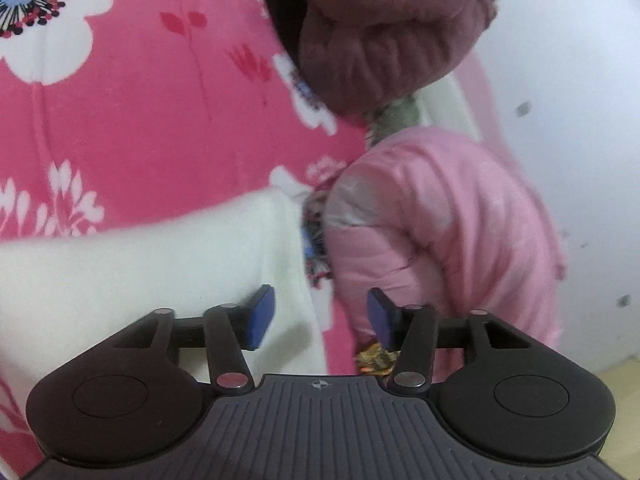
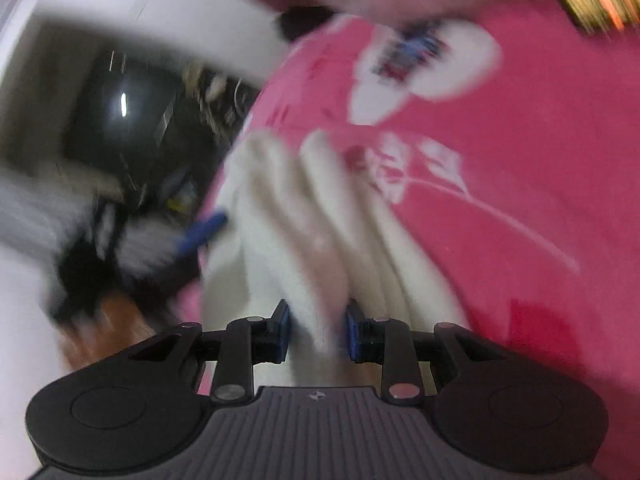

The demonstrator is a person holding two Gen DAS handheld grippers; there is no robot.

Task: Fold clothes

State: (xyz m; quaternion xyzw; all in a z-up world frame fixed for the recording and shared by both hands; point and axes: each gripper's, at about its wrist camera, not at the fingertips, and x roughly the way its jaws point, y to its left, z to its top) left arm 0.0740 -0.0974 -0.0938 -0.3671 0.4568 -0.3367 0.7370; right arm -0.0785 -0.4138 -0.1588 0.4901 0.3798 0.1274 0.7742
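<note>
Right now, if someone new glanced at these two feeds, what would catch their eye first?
The bright pink flowered bedsheet fills most of both views. In the right wrist view, the right gripper is clamped on a bunched white garment lying over the sheet. In the left wrist view, the left gripper stands open with nothing between its pads, the white garment to its left, a pink padded jacket just ahead on the right and a maroon padded jacket beyond.

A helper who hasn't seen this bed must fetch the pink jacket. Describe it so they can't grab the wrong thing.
Start at the bright pink floral bedspread that covers the bed. Along its edge by the pale wall lie two puffy quilted jackets, and the pink jacket is the one nearer the left gripper. It is light pink, while the neighbouring maroon jacket is dark and the white garment is fuzzy, not quilted.
</note>
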